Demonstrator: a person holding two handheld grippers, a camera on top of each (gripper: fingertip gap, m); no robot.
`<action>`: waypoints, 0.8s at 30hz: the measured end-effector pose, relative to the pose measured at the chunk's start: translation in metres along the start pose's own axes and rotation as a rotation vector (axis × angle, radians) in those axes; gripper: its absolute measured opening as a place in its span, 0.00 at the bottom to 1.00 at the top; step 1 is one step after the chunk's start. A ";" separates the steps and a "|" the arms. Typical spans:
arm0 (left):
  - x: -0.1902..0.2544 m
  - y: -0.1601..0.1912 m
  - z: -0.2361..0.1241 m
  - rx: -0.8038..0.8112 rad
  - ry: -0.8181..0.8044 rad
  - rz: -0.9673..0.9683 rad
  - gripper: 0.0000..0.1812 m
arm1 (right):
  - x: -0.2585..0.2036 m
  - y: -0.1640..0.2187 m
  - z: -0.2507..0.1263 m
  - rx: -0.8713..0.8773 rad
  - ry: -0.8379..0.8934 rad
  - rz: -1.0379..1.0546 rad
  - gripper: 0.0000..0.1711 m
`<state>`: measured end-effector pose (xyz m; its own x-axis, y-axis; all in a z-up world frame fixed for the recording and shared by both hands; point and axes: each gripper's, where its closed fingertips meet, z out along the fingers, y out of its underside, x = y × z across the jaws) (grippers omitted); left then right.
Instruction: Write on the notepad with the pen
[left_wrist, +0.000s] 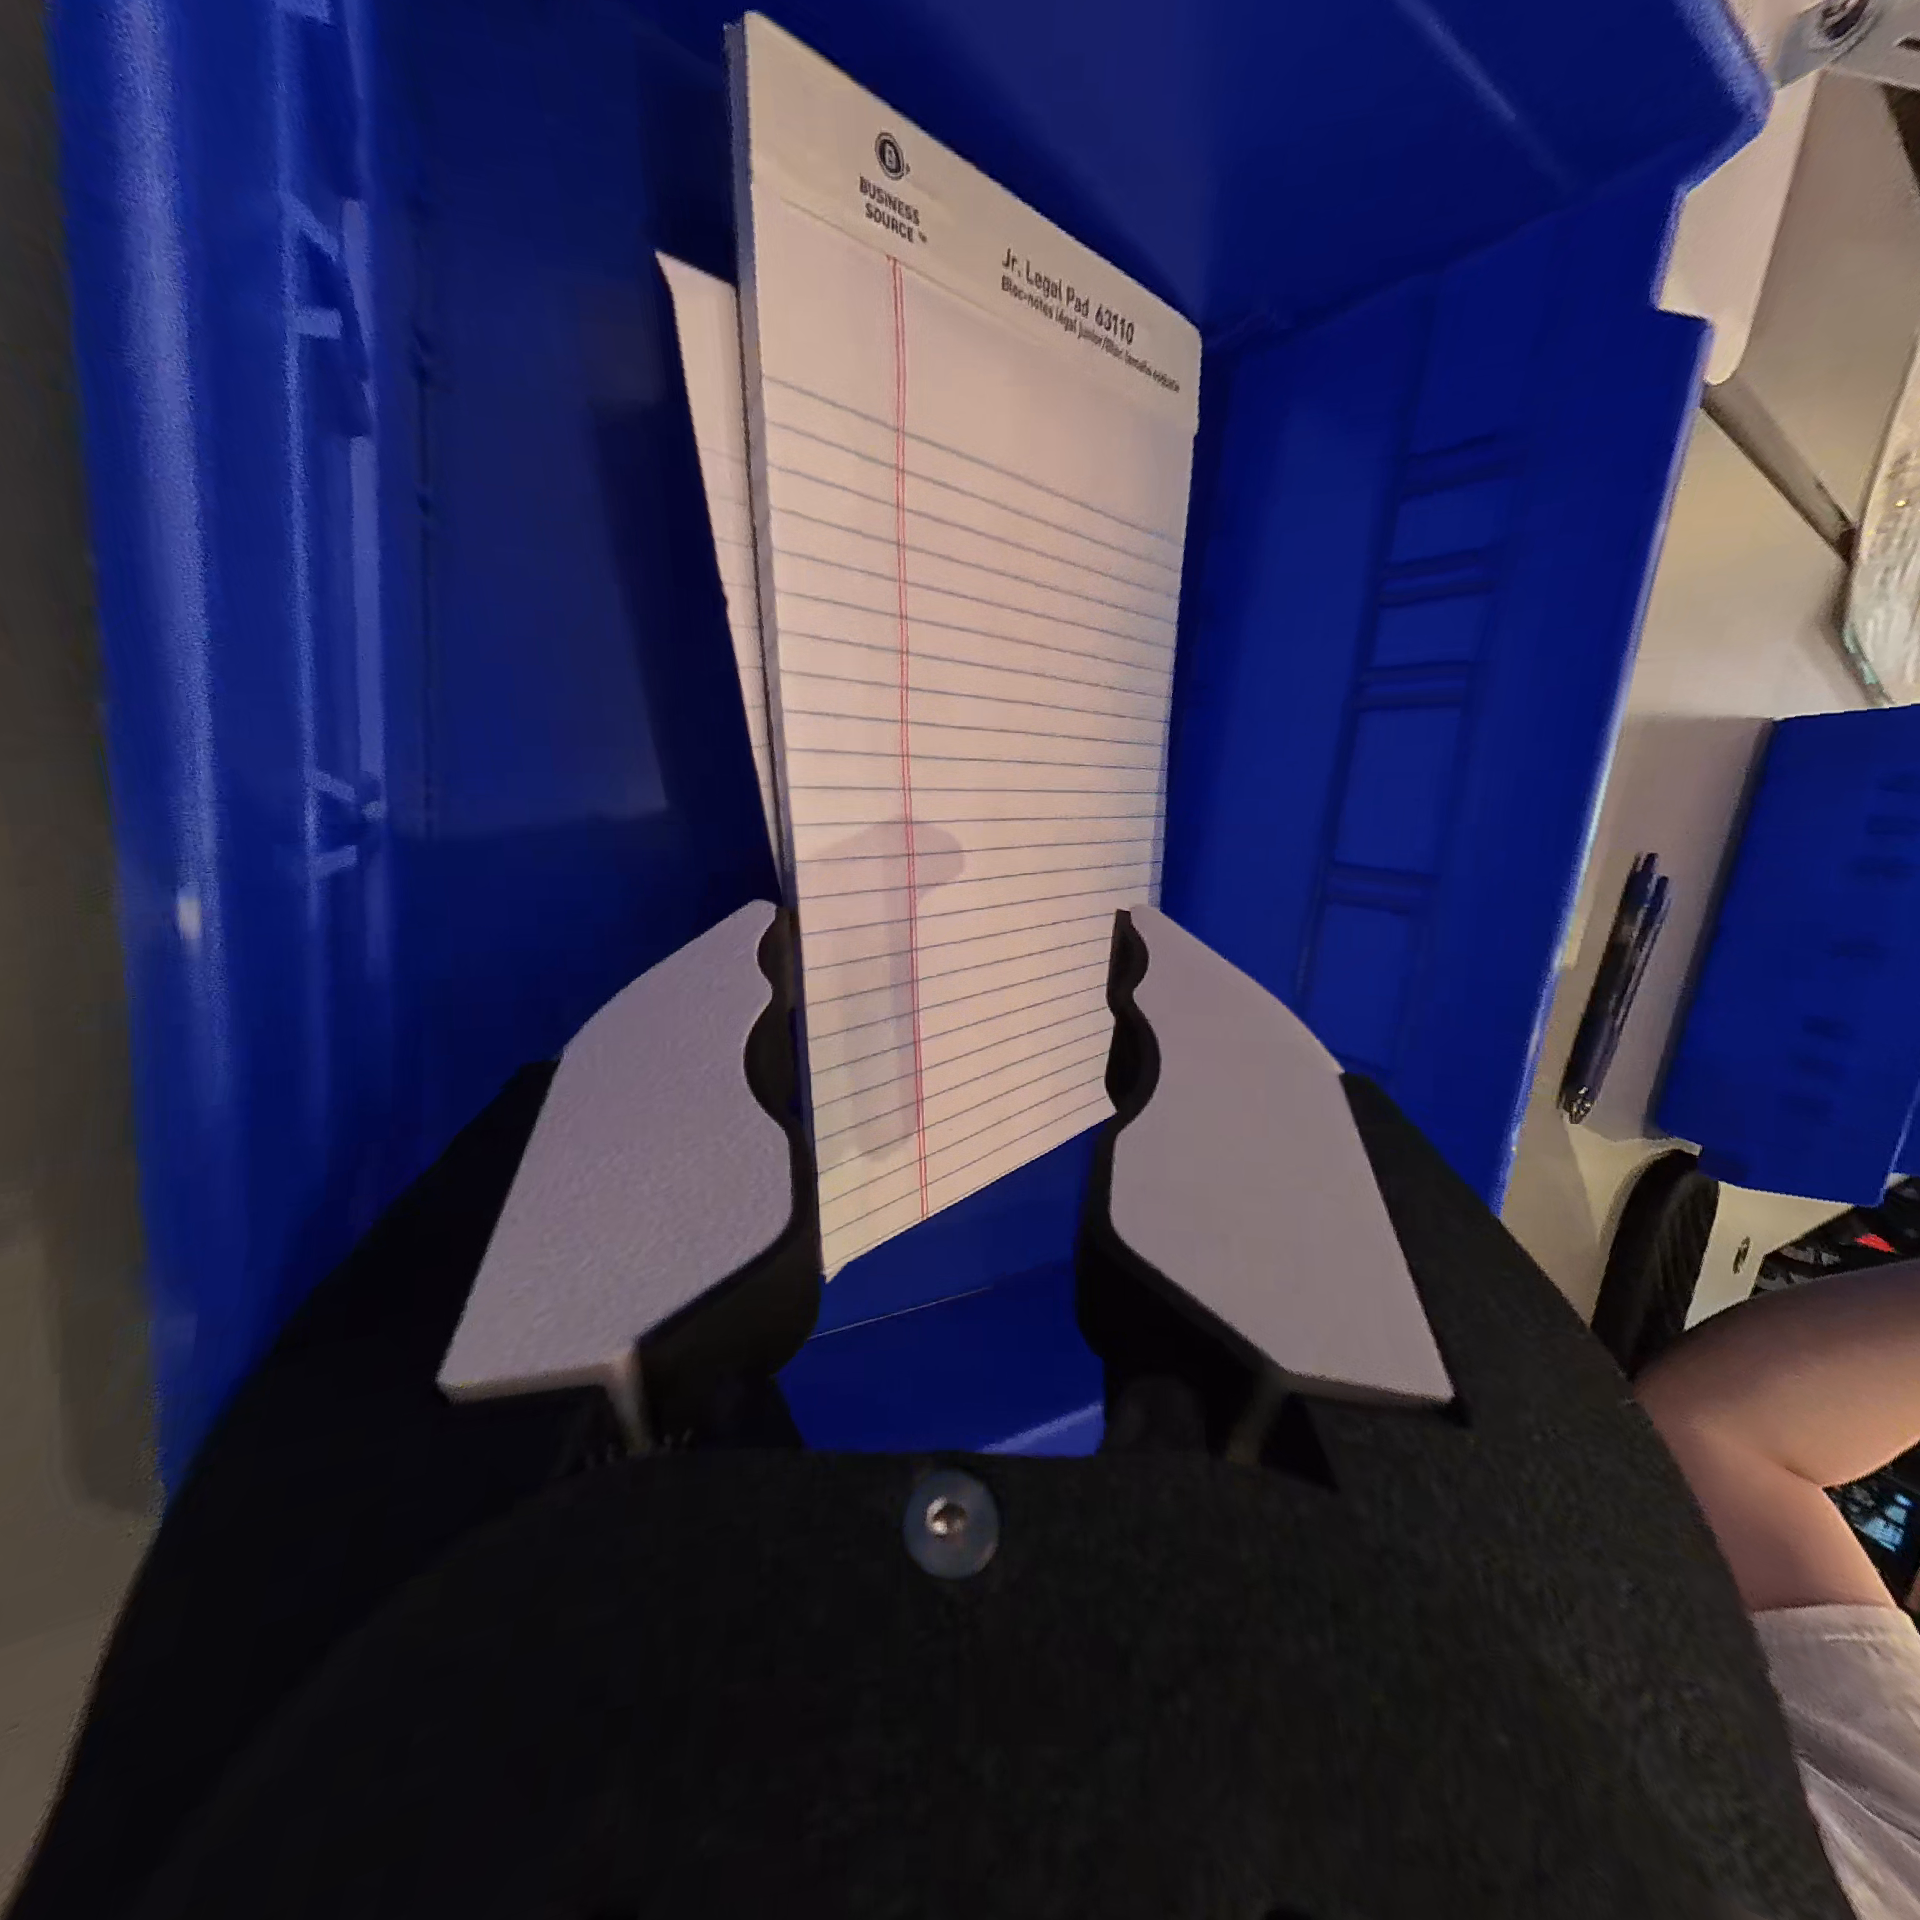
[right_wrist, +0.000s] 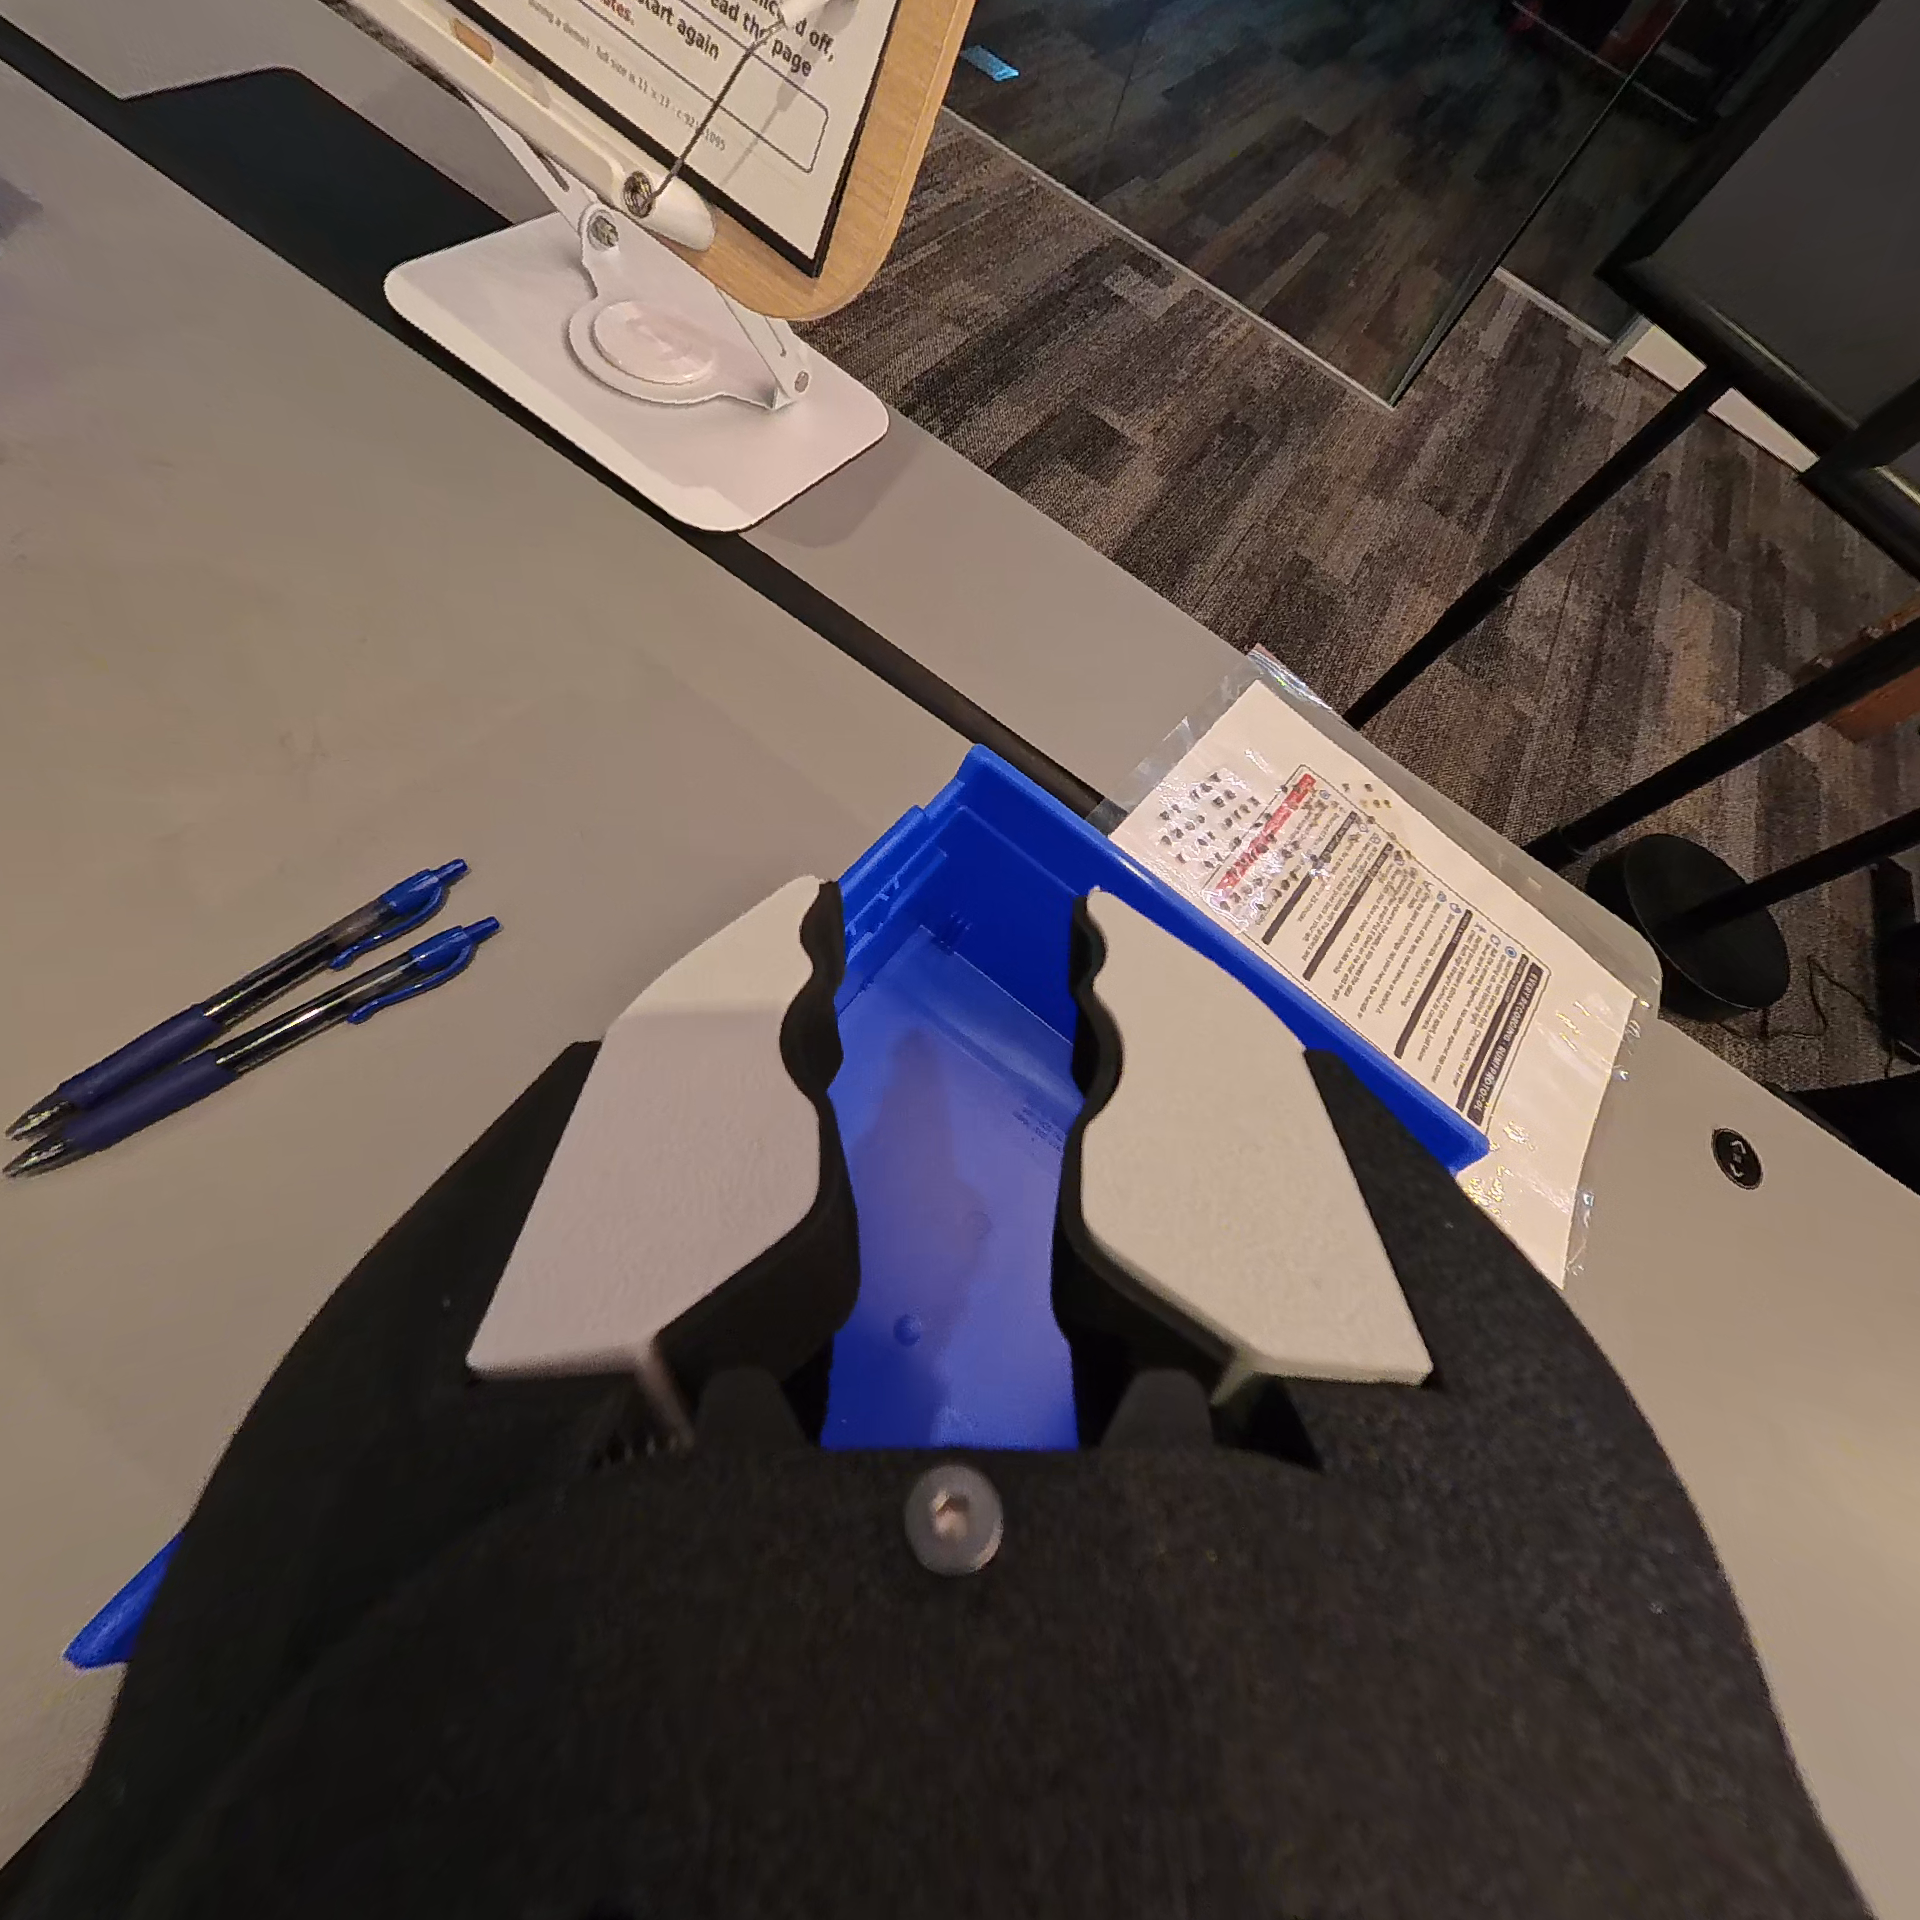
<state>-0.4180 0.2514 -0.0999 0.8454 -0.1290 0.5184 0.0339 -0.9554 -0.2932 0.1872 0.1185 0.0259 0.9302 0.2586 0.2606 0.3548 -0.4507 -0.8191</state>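
Observation:
A white lined notepad (left_wrist: 987, 623) stands on end inside a blue bin (left_wrist: 416, 623), with a second pad (left_wrist: 712, 416) behind it on the left. My left gripper (left_wrist: 945, 914) is inside the bin with its jaws apart. The pad's lower end lies between them, its left edge against the left finger (left_wrist: 644, 1122). I cannot tell if they grip it. Two blue pens (right_wrist: 249, 1008) lie side by side on the grey table (right_wrist: 416, 623), left of my right gripper (right_wrist: 953, 899). It is open and empty above another blue bin (right_wrist: 956, 1195). The pens (left_wrist: 1616, 987) also show in the left wrist view.
A framed sign on a white stand (right_wrist: 644, 395) sits at the table's far edge. A plastic-wrapped printed sheet (right_wrist: 1382, 956) lies right of the bin near the table edge. Black stand poles (right_wrist: 1538, 561) and carpet lie beyond. A person's arm (left_wrist: 1766, 1403) is at lower right. The grippers' ends are close to 65 centimetres from one another.

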 end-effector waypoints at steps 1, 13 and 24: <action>0.002 0.000 -0.001 0.003 0.005 0.006 0.32 | 0.000 0.000 0.000 0.000 0.000 0.000 0.24; 0.045 -0.012 -0.018 0.104 0.193 -0.003 0.29 | 0.003 0.001 0.000 0.001 0.003 0.007 0.24; 0.078 -0.009 -0.018 0.108 0.315 0.003 0.26 | -0.002 -0.001 0.002 0.001 -0.007 -0.007 0.24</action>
<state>-0.3621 0.2451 -0.0427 0.6395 -0.2238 0.7355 0.1020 -0.9235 -0.3697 0.1846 0.1197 0.0253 0.9268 0.2683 0.2628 0.3616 -0.4480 -0.8176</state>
